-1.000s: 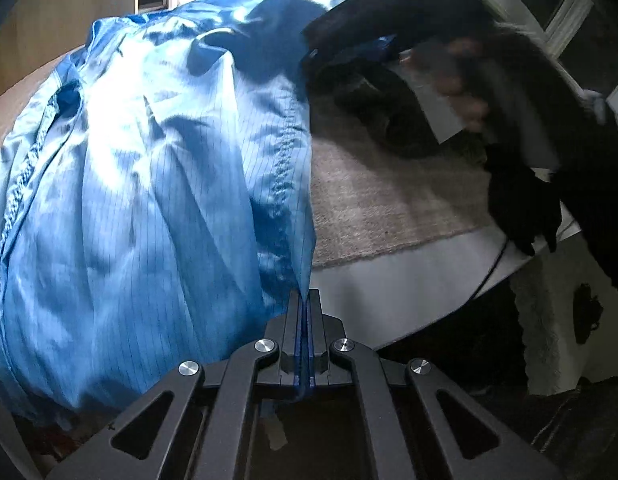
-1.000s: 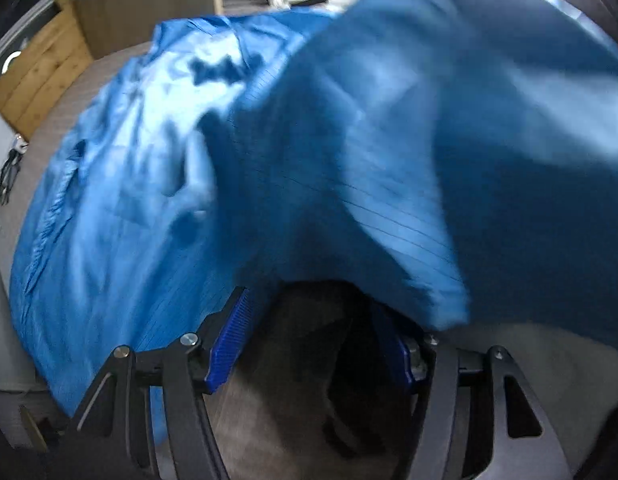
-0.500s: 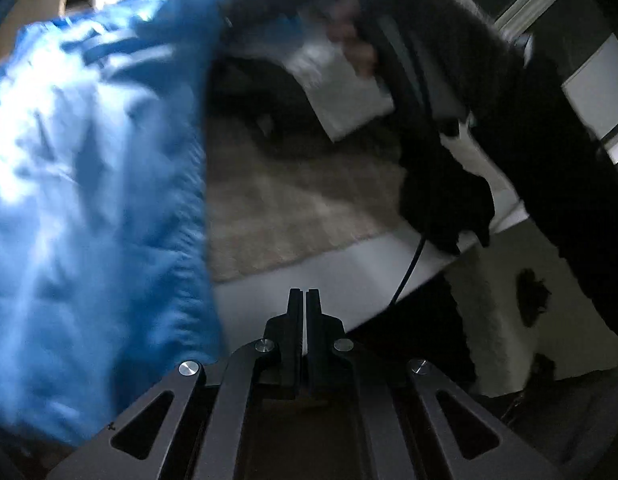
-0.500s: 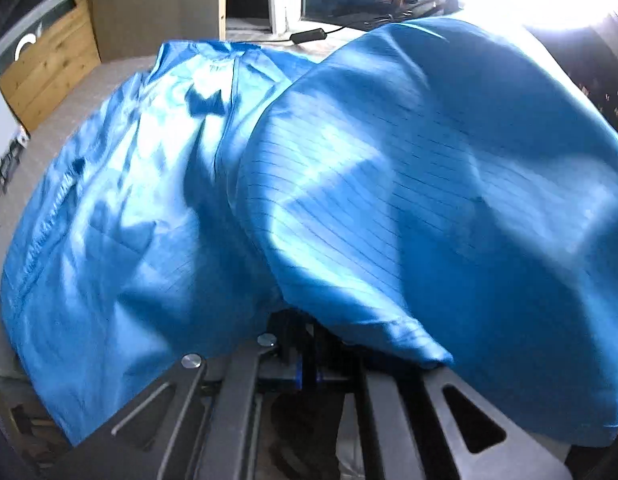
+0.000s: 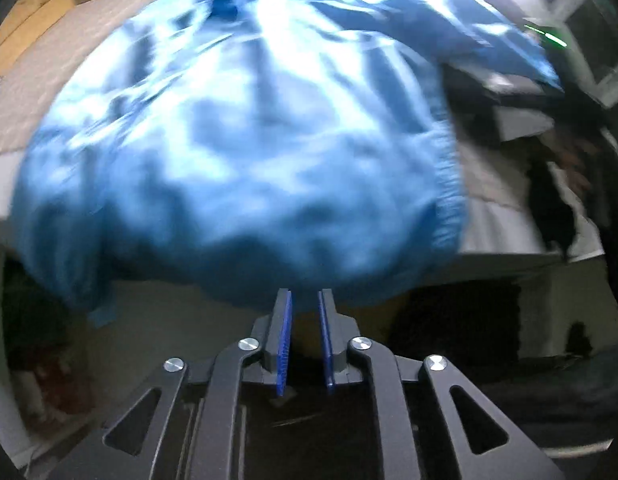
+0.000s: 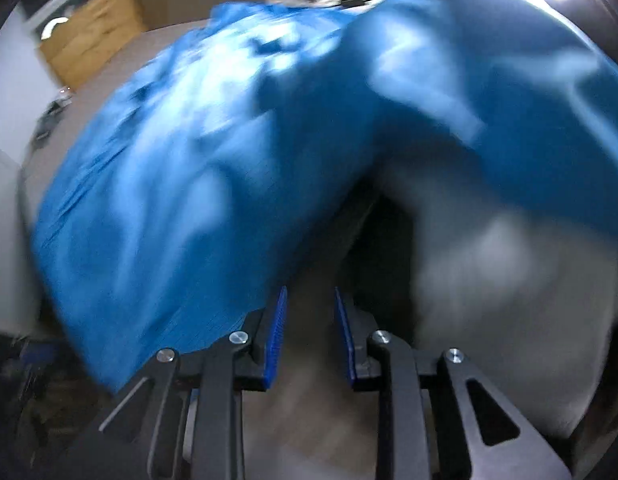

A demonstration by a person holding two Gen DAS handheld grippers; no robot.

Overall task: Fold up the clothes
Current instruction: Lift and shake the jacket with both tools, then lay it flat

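Note:
A blue jacket [image 5: 245, 144] lies spread on the beige table cover [image 5: 41, 80], its hem bulging over the near edge; both views are motion-blurred. My left gripper [image 5: 305, 300] hovers just short of that hem, its jaws opening a narrow gap with nothing between the blue pads. In the right wrist view the same jacket [image 6: 213, 168] fills the left and top, one part folded across the upper right. My right gripper [image 6: 311, 300] is over the table cover beside the cloth's edge, jaws opening, nothing between them.
A person's hand and dark sleeve [image 5: 577, 168] hold the other gripper at the right of the left wrist view. A wooden cabinet [image 6: 89, 36] stands beyond the table's far left. The white table edge [image 5: 509, 248] drops to dark floor below.
The left gripper let go of the jacket edge, swung away and came back over the hem, now slightly parted. The right gripper closed near the cloth, then parted again and shifted sideways.

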